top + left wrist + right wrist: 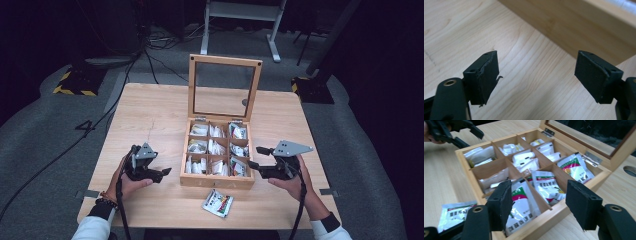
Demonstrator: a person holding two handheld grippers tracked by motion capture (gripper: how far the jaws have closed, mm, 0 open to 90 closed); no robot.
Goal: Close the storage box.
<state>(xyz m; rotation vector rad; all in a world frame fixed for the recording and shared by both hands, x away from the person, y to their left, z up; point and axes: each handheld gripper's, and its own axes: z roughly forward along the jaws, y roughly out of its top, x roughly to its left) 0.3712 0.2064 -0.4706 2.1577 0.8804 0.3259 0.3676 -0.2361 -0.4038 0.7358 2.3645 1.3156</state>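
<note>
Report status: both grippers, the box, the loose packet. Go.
Left gripper open, empty, beside wooden box. Right gripper open, empty, at box's other side. Lid up, compartments full of packets. One loose packet on table before box; nothing blocking.

Lab: dark floor cables (pixel 150 40), stands (pixel 242 25)

Both claws are black, the left claw (pixel 161 174) and right claw (pixel 256 157) each topped by a grey plate, trailing black cables; white sleeves, a beaded bracelet (pixel 106 200).

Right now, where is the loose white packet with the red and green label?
In the high view, the white packet lies flat on the wooden table, just in front of the wooden compartment box, between both grippers.
</note>
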